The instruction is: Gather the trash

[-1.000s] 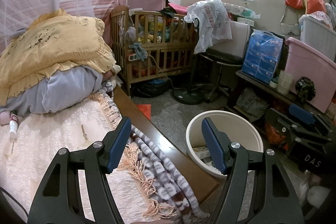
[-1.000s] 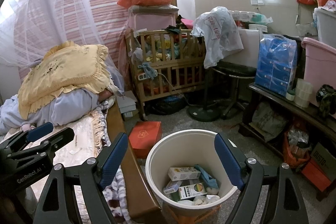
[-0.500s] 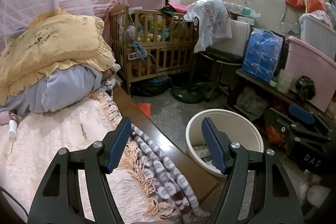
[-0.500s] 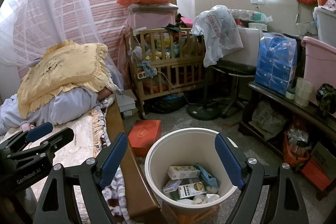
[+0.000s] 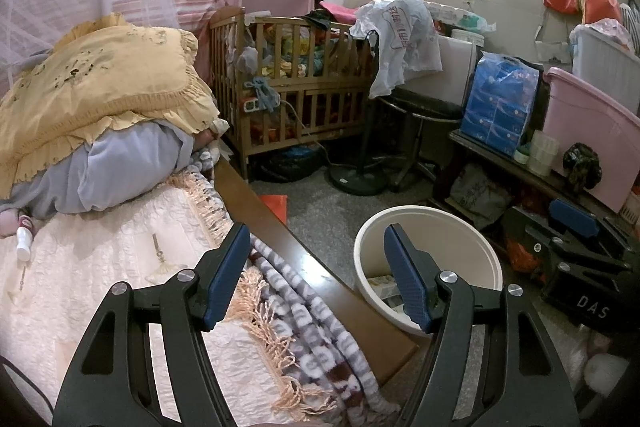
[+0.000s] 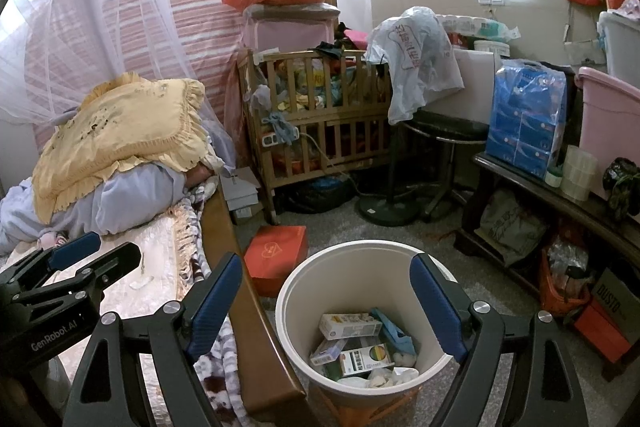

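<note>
A cream waste bin (image 6: 304, 291) stands on the floor beside the bed; it also shows in the left wrist view (image 5: 472, 239). Inside lie small cartons (image 6: 350, 325), a blue scrap and crumpled white tissue (image 6: 380, 379). My right gripper (image 6: 326, 307) is open and empty, hovering above the bin's rim. My left gripper (image 5: 316, 275) is open and empty, over the bed's wooden edge (image 5: 320, 271) and the patterned blanket (image 5: 316, 331). A small white bottle (image 5: 23, 241) lies on the bed at far left. Each gripper shows in the other's view: the left (image 6: 60, 267), the right (image 5: 576, 239).
A red box (image 6: 276, 259) lies on the floor by the bed. A wooden crib (image 6: 320, 123) full of clutter stands behind, with a stool and fan base (image 6: 386, 211) beside it. A low bench (image 6: 560, 195) with tubs and tissue packs lines the right. Pillows (image 5: 100, 87) pile on the bed.
Both grippers stay open and nearly still; the views shift only slightly.
</note>
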